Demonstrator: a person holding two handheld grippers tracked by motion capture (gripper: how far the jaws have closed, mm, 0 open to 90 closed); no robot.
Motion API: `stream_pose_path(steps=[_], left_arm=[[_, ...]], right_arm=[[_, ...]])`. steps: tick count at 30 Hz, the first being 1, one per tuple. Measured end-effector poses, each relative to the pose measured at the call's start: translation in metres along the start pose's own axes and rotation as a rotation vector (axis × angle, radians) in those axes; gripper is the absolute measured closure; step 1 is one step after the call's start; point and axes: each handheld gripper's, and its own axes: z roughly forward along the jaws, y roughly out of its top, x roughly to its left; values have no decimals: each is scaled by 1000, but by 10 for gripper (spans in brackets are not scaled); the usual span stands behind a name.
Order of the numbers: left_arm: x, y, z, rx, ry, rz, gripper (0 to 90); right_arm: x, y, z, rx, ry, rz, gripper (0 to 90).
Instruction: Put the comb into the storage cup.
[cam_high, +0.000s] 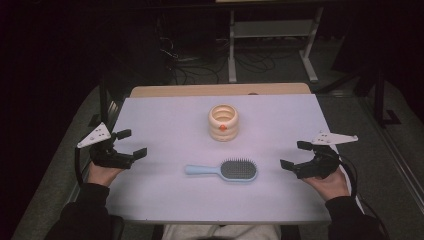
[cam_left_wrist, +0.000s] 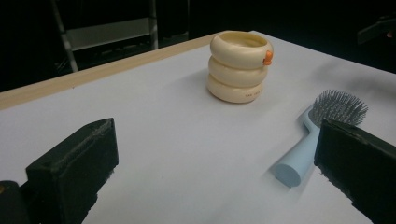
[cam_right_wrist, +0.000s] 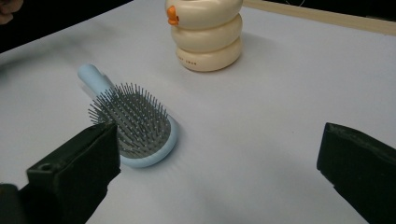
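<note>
A light blue hairbrush (cam_high: 225, 170) lies bristles up near the table's middle front, handle to the left (cam_left_wrist: 299, 158) (cam_right_wrist: 133, 123). Behind it stands a cream ribbed cup (cam_high: 223, 122) with a small orange knob (cam_left_wrist: 240, 65) (cam_right_wrist: 208, 32). My left gripper (cam_high: 131, 142) rests at the table's left edge, open and holding nothing (cam_left_wrist: 215, 163). At the right edge my right gripper (cam_high: 295, 154) is open too, with nothing between its jaws (cam_right_wrist: 219, 163). Both point inward toward the brush.
The white tabletop (cam_high: 165, 125) has a wooden strip (cam_high: 220, 90) along its far edge. Beyond it, on the dark floor, stand a metal frame's legs (cam_high: 310, 55) and loose cables (cam_high: 200, 65).
</note>
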Motion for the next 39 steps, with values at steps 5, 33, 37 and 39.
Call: stream_pose_path(steps=[5, 33, 37, 39], left_arm=[[-1, 12, 1, 16, -14, 35, 0], [-14, 71, 23, 75, -115, 164, 0], [-17, 77, 30, 84, -130, 178, 0], [-21, 81, 35, 93, -144, 191, 0]], right_arm=[[0, 0, 1, 6, 4, 1, 0], [0, 0, 1, 9, 14, -1, 0], [0, 0, 1, 9, 16, -2, 0], [1, 0, 1, 9, 16, -2, 0]])
